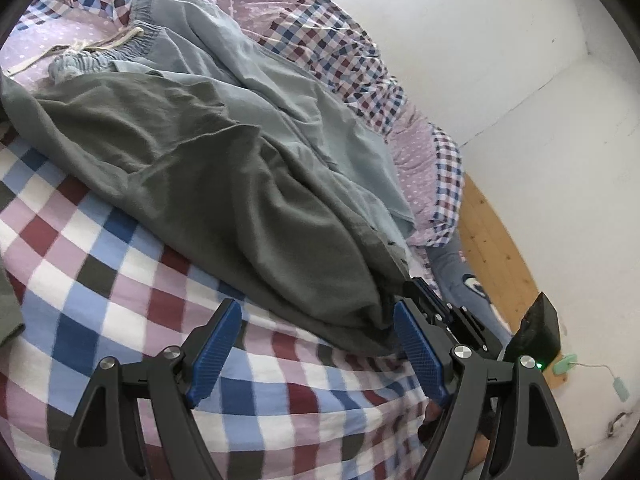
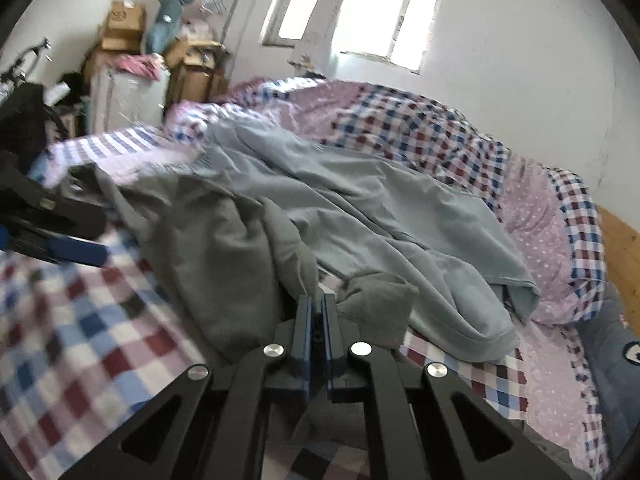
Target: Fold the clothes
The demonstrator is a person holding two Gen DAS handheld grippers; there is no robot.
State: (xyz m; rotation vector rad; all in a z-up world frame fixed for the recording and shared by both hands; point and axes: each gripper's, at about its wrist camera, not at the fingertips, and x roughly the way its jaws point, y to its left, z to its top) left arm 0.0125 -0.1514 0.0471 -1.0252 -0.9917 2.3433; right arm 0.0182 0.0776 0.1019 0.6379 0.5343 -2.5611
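A dark grey garment [image 1: 192, 168] lies crumpled across the checked bed, partly over pale blue trousers [image 1: 248, 76] with a drawstring waistband. My left gripper [image 1: 316, 344] hangs open just in front of the grey garment's near hem, with nothing between its blue pads [image 1: 218, 344]. My right gripper [image 2: 318, 300] is shut, and its tips pinch a fold of the dark grey garment [image 2: 224, 248] near its right corner. The pale blue trousers [image 2: 380, 208] spread behind it. In the right wrist view, the left gripper [image 2: 80, 232] shows at the left edge; in the left wrist view, the right gripper [image 1: 418, 286] sits at the hem.
The checked sheet [image 1: 100, 288] covers the bed, and a rumpled lilac and checked quilt [image 2: 420, 128] lies bunched along the wall side. A wooden bed frame [image 1: 492, 248] and a blue cushion [image 2: 612, 344] sit at the right. Boxes and a clothes rack [image 2: 160, 52] stand at the back left.
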